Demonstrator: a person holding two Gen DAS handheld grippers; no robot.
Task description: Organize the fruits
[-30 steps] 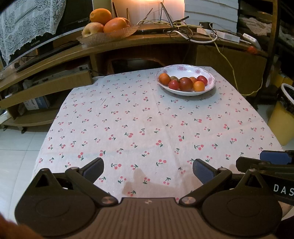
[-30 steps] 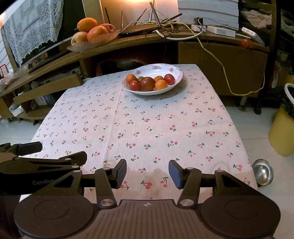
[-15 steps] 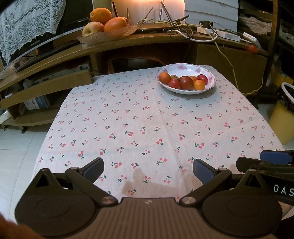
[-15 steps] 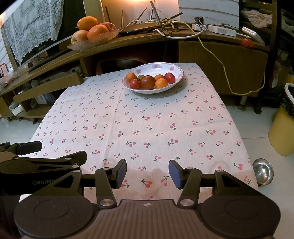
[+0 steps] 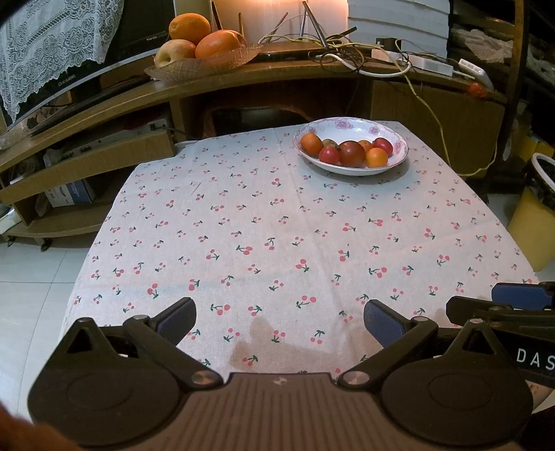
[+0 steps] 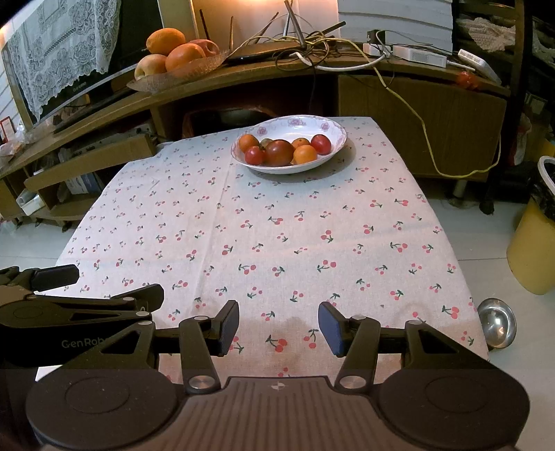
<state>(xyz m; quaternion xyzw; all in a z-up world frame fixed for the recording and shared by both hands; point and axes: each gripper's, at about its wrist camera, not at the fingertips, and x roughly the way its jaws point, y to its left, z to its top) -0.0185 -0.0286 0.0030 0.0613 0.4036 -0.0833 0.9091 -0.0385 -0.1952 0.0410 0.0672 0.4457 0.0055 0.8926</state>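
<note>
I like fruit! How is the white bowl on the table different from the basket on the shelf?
The white bowl is glossy with pink flowers; the basket is brown and woven. The bowl holds small fruits; the basket holds larger ones. The bowl sits on the cherry tablecloth, the basket higher up behind it. Both hold fruit.

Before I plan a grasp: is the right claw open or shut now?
Open. The right claw shows a wide gap between its fingers, with bare tablecloth visible there.

We're looking over a counter (image 5: 277,222) draped in cherry-print cloth, white tile floor (image 5: 31,277) around it. Behind runs a curved wooden shelf unit (image 6: 416,104) tangled with cables (image 6: 312,45), warm light glowing on the wall (image 5: 260,14). A lace cloth (image 5: 52,45) hangs left, a yellow bin (image 6: 534,249) stands right.
</note>
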